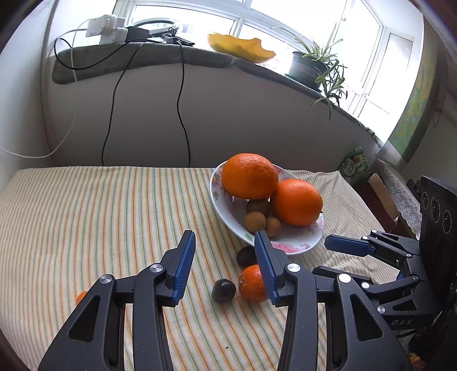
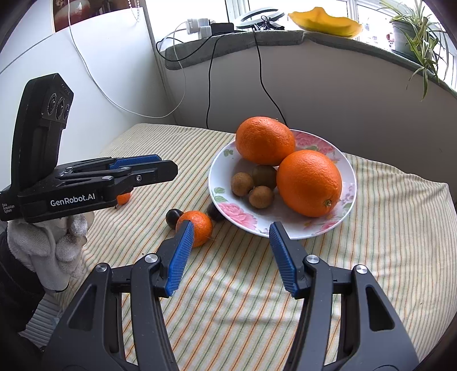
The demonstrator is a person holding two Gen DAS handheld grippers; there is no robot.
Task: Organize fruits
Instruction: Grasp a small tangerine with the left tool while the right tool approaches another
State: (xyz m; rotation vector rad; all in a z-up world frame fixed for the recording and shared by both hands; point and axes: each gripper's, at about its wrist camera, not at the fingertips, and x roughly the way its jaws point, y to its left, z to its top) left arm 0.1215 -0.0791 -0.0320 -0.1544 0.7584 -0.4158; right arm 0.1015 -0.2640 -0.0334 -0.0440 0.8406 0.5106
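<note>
A flowered white plate (image 2: 237,214) (image 1: 297,245) on the striped cloth holds two big oranges (image 2: 310,182) (image 1: 297,201) and three small brown fruits (image 2: 261,196). In front of its left rim lie a small tangerine (image 2: 200,224) (image 1: 251,284) and two dark round fruits (image 2: 173,217) (image 1: 223,289). Another small tangerine (image 2: 123,198) (image 1: 81,296) lies further left. My left gripper (image 1: 224,242) is open and empty above the dark fruit. My right gripper (image 2: 230,232) is open and empty in front of the plate, and also shows in the left wrist view (image 1: 351,247).
The table meets a curved wall behind, with black and white cables (image 1: 182,108) hanging down. A windowsill above carries a yellow dish (image 2: 325,20), a potted plant (image 1: 311,67) and chargers. Boxes and a snack bag (image 1: 354,165) stand past the table's right edge.
</note>
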